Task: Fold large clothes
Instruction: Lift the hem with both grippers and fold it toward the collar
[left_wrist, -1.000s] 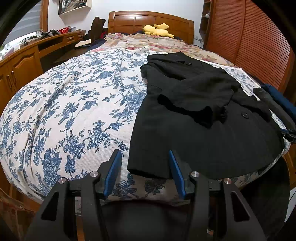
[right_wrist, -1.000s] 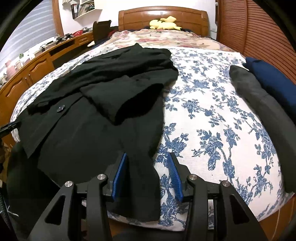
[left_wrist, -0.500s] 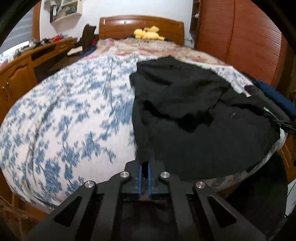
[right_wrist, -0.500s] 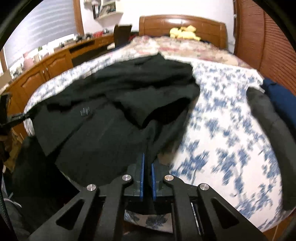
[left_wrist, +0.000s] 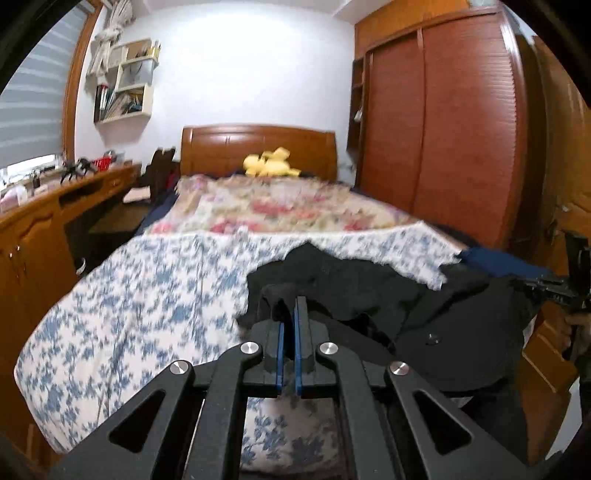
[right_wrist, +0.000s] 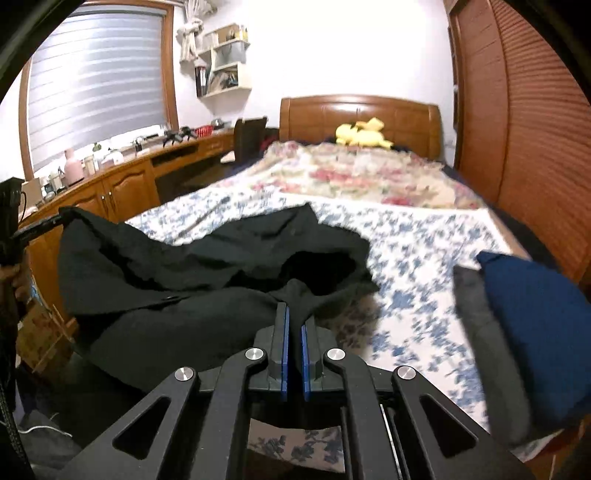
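Coat (left_wrist: 424, 302), black and buttoned, now hangs partly in the air above the foot of the bed (left_wrist: 155, 295) instead of lying flat on the blue-flowered cover as it did a second ago. Both lower corners have been pinched and raised. The left hand-held gripper (left_wrist: 289, 325) is clenched on one hem corner, a tuft of black cloth bunched between its blue pads (left_wrist: 297, 332). The right hand-held gripper (right_wrist: 294, 332) is clenched on the opposite hem corner in the same way. A second ago both stood wide open around the hem; half a second ago they had already closed. The lower half of the coat has come up off the cover and slumps in folds, while its collar end still rests on the bed.

By my judgement this is the start of a bottom-to-top fold: the hem looks set to be carried toward the collar.

No containers are in use. A wall shelf (right_wrist: 225, 70) holds books, and folded dark blue and grey clothes (right_wrist: 532, 332) lie at the right edge of the bed.
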